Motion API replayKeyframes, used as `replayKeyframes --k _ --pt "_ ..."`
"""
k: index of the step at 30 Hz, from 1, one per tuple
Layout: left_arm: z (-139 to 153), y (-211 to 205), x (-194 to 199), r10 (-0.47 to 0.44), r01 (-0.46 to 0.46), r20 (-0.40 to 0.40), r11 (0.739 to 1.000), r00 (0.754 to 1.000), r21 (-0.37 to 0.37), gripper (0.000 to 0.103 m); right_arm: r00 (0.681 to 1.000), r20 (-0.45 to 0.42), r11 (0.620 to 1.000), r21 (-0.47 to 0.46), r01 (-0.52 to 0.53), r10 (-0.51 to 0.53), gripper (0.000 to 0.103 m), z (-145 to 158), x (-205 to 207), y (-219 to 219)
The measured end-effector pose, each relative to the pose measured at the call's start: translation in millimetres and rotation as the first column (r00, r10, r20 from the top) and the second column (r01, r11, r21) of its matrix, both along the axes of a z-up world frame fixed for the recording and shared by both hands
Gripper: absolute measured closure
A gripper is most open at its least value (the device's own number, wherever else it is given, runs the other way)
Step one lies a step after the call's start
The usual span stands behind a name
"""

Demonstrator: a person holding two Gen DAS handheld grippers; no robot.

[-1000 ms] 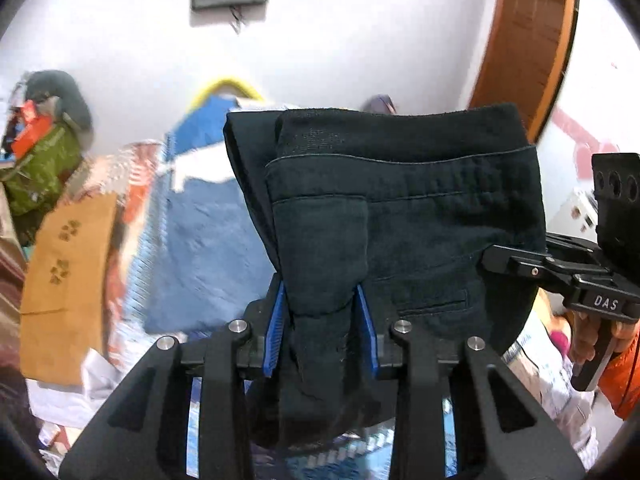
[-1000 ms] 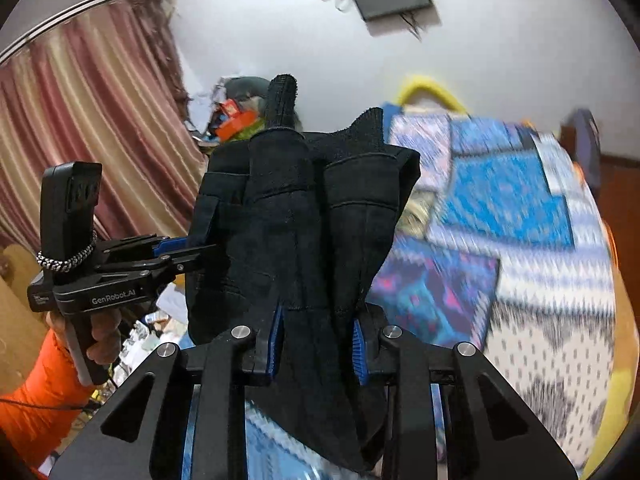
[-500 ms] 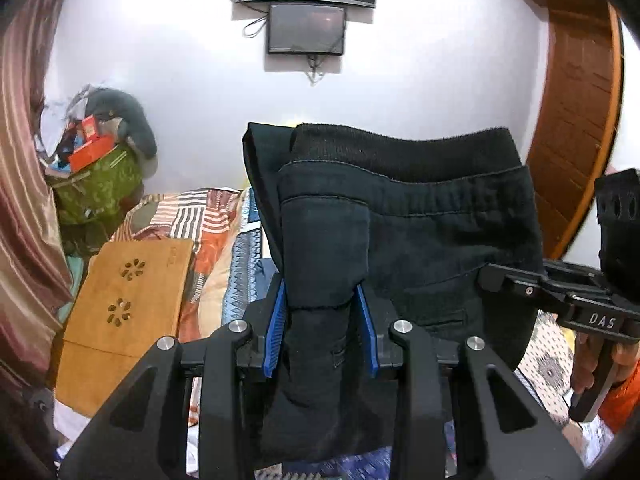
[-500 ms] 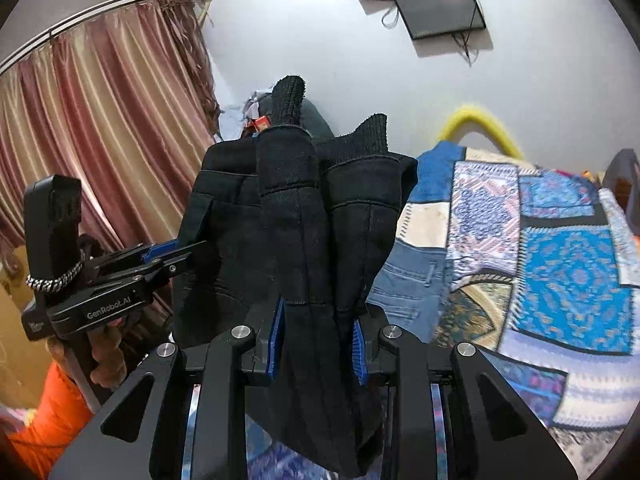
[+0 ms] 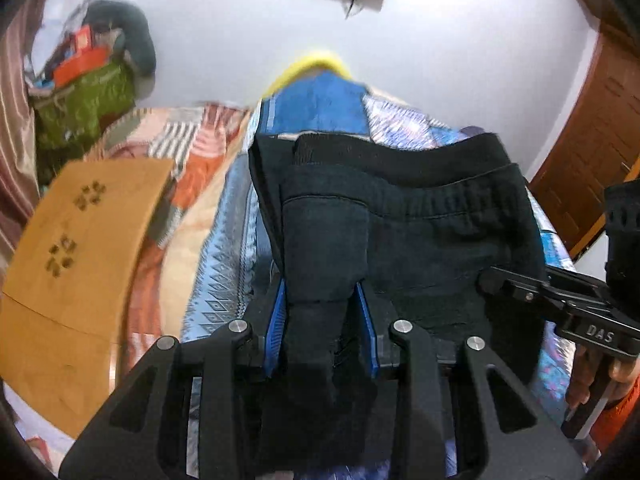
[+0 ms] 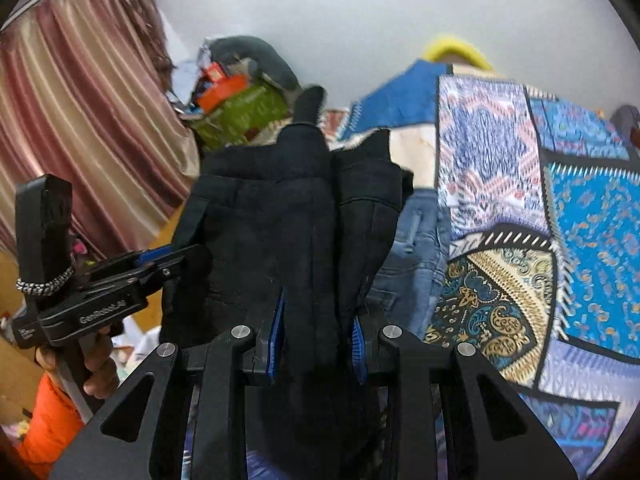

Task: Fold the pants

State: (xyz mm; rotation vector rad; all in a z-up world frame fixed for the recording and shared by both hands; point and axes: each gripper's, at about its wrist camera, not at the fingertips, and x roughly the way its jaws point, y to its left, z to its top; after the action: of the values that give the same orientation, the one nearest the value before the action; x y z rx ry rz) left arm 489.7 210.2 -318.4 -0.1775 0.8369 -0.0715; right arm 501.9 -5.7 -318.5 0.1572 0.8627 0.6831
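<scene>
The black pants (image 5: 420, 232) were held up in the air above a bed covered by a patterned quilt (image 6: 580, 220), stretched between the two grippers. The left gripper (image 5: 322, 304) was closed on a bunched fold of the pants at one end of the waistband, the cloth pinched between its blue pads (image 5: 276, 320). The right gripper (image 6: 316, 320) was likewise clamped on a thick fold of the same pants, which filled the gap between its pads (image 6: 276, 328). In the left wrist view the waistband was seen running across to the right gripper at the frame's right edge. A pair of blue jeans (image 6: 416, 248) lay on the quilt just behind the pants. A wooden board (image 5: 76, 248) was seen beside the bed, and striped curtains (image 6: 76, 128) hung in the background.
</scene>
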Motion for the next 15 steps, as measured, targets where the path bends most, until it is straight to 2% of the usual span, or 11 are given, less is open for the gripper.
replayKeyframes --k 6,8,11,15 --pt "-60.5 11.2 40.5 0.026 -0.033 -0.120 0.998 0.992 -0.058 0.070 0.997 -0.077 0.995 -0.104 -0.001 -0.007 0.072 -37.1 31.9 7.4" --pt "-70.2 9.9 40.2 0.021 -0.029 -0.138 0.998 0.990 -0.059 0.067 0.996 -0.085 0.992 -0.127 -0.021 0.010 0.070 -40.8 30.4 7.0" --pt "-66.5 5.8 33.0 0.022 -0.025 -0.129 0.999 0.991 -0.025 0.065 0.998 -0.061 0.987 -0.162 -0.015 0.005 0.057 -35.7 20.4 1.1" --pt "-44.9 3.5 18.0 0.023 -0.022 -0.123 1.000 0.992 0.007 0.065 1.000 -0.015 0.980 -0.201 0.001 -0.004 0.057 -19.5 5.0 -9.8"
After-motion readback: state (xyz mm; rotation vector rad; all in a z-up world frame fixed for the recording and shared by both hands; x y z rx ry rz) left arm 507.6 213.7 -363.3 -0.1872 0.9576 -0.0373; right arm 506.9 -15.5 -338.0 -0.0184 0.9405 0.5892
